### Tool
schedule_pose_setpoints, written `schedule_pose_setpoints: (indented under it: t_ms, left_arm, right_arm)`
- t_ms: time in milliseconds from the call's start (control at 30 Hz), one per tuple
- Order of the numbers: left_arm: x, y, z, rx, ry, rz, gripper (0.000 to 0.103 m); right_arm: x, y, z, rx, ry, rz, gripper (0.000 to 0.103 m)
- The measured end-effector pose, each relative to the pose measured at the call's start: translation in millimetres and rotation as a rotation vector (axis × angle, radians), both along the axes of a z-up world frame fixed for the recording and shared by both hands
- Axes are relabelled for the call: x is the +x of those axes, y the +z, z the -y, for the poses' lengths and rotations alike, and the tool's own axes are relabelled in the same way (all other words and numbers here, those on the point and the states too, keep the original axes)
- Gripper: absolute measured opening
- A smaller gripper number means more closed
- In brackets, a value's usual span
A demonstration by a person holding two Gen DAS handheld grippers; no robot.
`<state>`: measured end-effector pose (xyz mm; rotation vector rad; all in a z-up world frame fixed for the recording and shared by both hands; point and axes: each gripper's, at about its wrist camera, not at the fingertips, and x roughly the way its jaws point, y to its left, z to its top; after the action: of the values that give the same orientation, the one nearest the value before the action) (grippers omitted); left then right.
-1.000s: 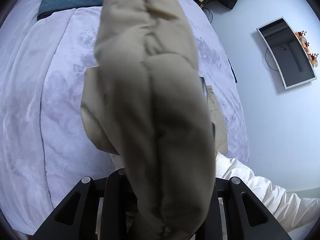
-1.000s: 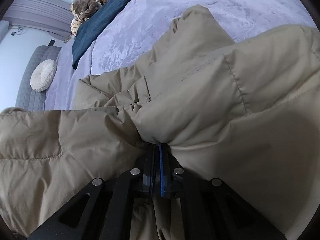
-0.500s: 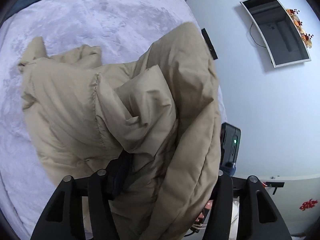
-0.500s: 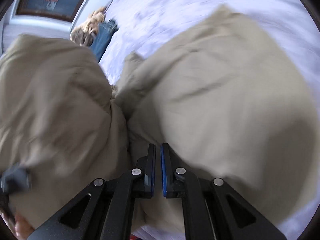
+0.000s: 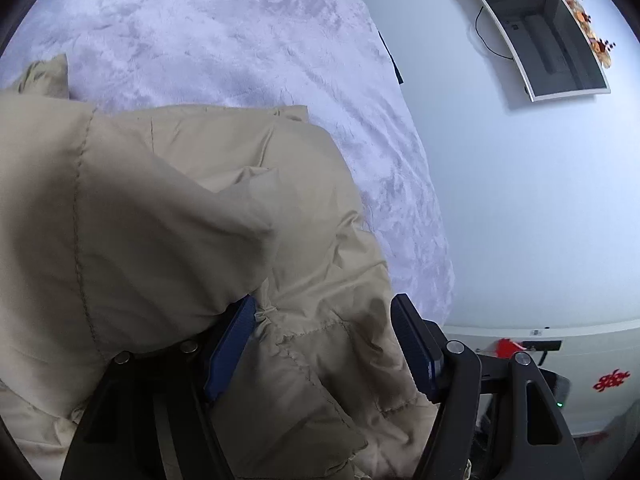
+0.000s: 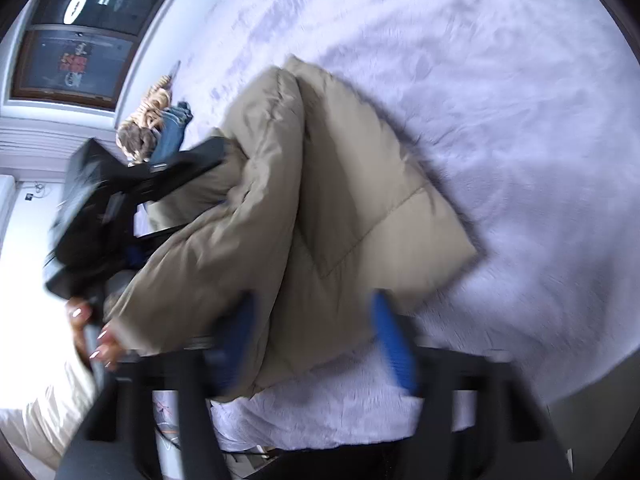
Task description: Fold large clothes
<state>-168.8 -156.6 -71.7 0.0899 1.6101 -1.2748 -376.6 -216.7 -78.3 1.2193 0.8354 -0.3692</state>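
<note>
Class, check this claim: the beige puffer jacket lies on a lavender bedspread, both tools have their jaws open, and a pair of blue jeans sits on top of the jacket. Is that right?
One detail is wrong. The blue jeans lie apart from the beige puffer jacket, farther along the lavender bedspread, as the right wrist view shows. The left tool and right tool do stand open, their jaws having just been opening, with jacket fabric loose between them.

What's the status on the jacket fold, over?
Left gripper and right gripper open, jaws just opened, fabric loose between them. Beige quilted puffer jacket bunched on the pale purple plush bedspread. Nothing in the way.
</note>
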Motion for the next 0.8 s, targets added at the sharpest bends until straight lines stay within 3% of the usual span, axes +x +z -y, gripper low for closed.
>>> schedule_pose_setpoints:
  t_ms: [100, 200, 267, 367, 400, 433, 533, 600, 700, 800]
  left_arm:
    - [1.8, 16.4, -4.8, -0.006, -0.022, 0.096, 0.071]
    - [6.0, 30.1, -3.6, -0.054, -0.03, 0.179, 0.071]
    - [13.7, 53.7, -21.5, -0.118, -0.018, 0.226, 0.071]
    - [40.0, 73.6, -39.6, -0.164, 0.049, 0.302, 0.071]
    - [51.2, 80.9, -58.0, -0.164, 0.088, 0.349, 0.071]
    - [63.6, 87.5, -76.2, -0.152, 0.131, 0.405, 0.071]
    - [104.8, 75.6, -123.5, -0.056, 0.247, 0.51, 0.072]
    - [130.6, 51.8, -139.9, 0.032, 0.322, 0.51, 0.072]
    - [153.0, 21.5, -143.0, 0.077, 0.389, 0.445, 0.071]
    - [147.3, 10.4, -113.1, 0.073, 0.379, 0.468, 0.072]
  right_arm:
    - [-4.5, 25.1, -12.7, 0.026, 0.027, 0.087, 0.082]
    - [19.3, 34.3, -24.9, 0.056, 0.082, 0.128, 0.083]
    - [41.2, 32.7, -27.4, 0.035, 0.104, 0.11, 0.083]
    - [74.0, 23.8, -28.8, -0.039, 0.117, -0.003, 0.083]
    - [82.6, 21.1, -28.1, -0.087, 0.118, -0.055, 0.066]
    - [87.0, 19.5, -28.9, -0.12, 0.135, -0.096, 0.025]
    - [89.1, 20.2, -24.3, -0.188, 0.144, -0.134, 0.016]
    - [84.2, 25.8, -22.2, -0.246, 0.156, -0.148, 0.014]
    - [80.8, 29.2, -19.1, -0.311, 0.163, -0.187, 0.014]
    - [72.0, 22.8, -9.1, -0.314, 0.147, -0.225, 0.014]
